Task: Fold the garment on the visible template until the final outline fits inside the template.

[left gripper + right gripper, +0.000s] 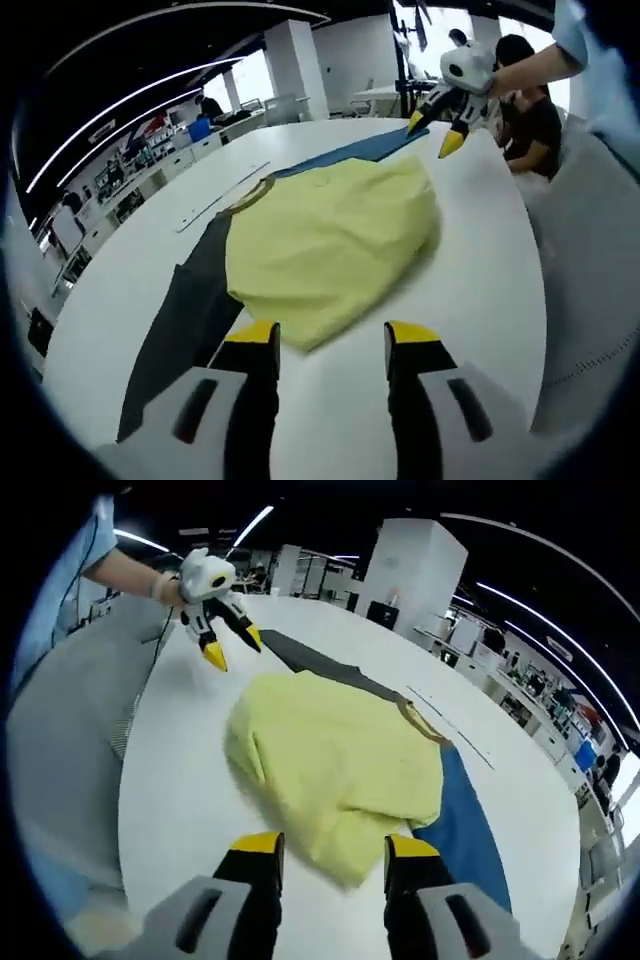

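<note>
A crumpled pale yellow garment (330, 240) (340, 760) lies in a loose heap on a long flat template whose one end is dark grey (190, 310) (310, 660) and the other blue (360, 152) (465, 830). The heap spills past the template's sides. My left gripper (332, 340) (228, 646) is open just above the garment's edge at the grey end. At the blue end my right gripper (332, 850) (436, 132), held by a hand, is open with nothing held. In each gripper's own view, the garment's near edge lies just ahead of the jaws.
All this rests on a big white round table (480, 300) (180, 810). A thin pale strip (220, 200) (450, 720) lies beside the template. The person's grey clothing (590, 260) (60, 730) borders the table edge. Another person (525, 110) sits beyond the table.
</note>
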Demonstrator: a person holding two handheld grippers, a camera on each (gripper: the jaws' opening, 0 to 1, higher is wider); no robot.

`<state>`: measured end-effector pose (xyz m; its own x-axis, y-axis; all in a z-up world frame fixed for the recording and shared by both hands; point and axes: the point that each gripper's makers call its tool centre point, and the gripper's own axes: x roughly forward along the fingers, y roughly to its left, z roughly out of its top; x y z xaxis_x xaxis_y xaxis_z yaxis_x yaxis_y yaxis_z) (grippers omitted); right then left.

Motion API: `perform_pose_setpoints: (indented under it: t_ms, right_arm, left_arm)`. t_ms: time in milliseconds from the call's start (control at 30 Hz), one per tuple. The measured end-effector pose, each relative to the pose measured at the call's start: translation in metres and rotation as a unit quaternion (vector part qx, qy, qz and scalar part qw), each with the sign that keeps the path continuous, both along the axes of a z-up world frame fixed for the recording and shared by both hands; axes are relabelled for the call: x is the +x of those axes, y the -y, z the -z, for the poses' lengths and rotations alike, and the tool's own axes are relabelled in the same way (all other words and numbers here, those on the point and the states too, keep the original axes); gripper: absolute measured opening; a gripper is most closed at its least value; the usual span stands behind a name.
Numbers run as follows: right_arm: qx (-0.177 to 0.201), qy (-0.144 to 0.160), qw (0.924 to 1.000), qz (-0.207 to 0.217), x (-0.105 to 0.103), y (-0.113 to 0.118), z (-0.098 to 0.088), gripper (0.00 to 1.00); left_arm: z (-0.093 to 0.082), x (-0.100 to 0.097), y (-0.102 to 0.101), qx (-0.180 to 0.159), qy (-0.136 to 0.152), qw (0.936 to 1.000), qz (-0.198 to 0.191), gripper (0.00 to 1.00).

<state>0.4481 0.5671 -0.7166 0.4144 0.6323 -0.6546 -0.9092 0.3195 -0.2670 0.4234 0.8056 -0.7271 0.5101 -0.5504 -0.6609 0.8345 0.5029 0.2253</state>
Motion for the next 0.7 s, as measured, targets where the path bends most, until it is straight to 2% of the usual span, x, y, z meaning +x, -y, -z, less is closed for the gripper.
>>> perform_pose_setpoints:
  t_ms: [100,167,233,333,367,433,500,600,667,700]
  right_arm:
    - [-0.014,0.000,0.9996,-0.026,-0.005,-0.011,0.005,0.26]
    - [-0.036,0.025,0.9980,-0.045,-0.003,-0.017,0.008,0.23]
    - [-0.042,0.026,0.9975,-0.051,-0.005,-0.020,0.012,0.21]
    - [-0.043,0.029,0.9971,-0.055,-0.007,-0.028,0.015,0.15]
    - [-0.043,0.033,0.9969,-0.057,-0.007,-0.030,0.016,0.14]
    - [-0.053,0.042,0.9958,-0.062,-0.007,-0.031,0.019,0.14]
    - [-0.054,0.029,0.9962,-0.062,-0.009,-0.032,0.024,0.14]
    - [-0.063,0.038,0.9952,-0.063,-0.007,-0.031,0.027,0.12]
    - [-0.058,0.037,0.9958,-0.061,-0.006,-0.032,0.025,0.12]
    - [-0.058,0.037,0.9958,-0.060,-0.006,-0.033,0.025,0.12]
  left_arm:
    - [0.004,0.002,0.009,-0.001,-0.003,1.0000,0.005,0.32]
    - [0.006,0.002,0.014,0.005,0.003,0.9999,0.011,0.26]
    - [0.010,0.003,0.019,0.014,0.011,0.9996,0.023,0.22]
    - [0.020,0.001,0.023,0.051,0.024,0.9972,0.049,0.20]
    - [0.025,-0.001,0.025,0.050,0.017,0.9976,0.045,0.20]
    - [0.030,0.001,0.024,0.067,0.021,0.9965,0.045,0.16]
    - [0.033,0.001,0.024,0.082,0.026,0.9950,0.052,0.12]
    - [0.035,0.006,0.025,0.087,0.035,0.9947,0.043,0.11]
    - [0.037,0.006,0.026,0.077,0.023,0.9961,0.036,0.10]
    - [0.037,0.007,0.026,0.079,0.027,0.9959,0.034,0.09]
